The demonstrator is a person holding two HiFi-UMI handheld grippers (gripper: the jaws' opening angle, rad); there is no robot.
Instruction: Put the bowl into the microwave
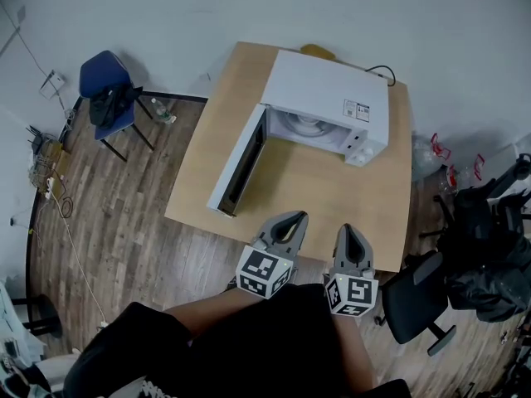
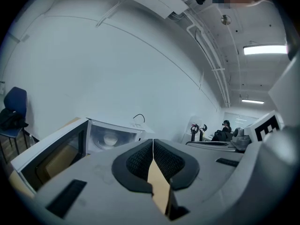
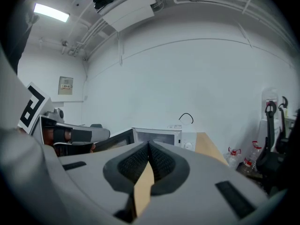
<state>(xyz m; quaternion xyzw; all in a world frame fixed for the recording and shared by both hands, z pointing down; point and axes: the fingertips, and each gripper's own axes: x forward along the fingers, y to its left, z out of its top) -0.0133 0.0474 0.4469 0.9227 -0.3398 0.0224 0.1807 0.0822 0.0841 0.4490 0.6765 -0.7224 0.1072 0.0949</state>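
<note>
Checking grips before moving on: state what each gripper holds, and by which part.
Nothing is held. The left gripper and the right gripper are both shut, jaws together with nothing between them.

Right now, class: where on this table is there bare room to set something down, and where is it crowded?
Bare: the table in front of the microwave, between its open door and the right edge; also the strip left of the door. Crowded: the back, under the microwave.

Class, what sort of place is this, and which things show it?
Probably an office or lab room, not a kitchen: the microwave stands on a plain wooden table, with a black office chair and blue chair nearby.
</note>
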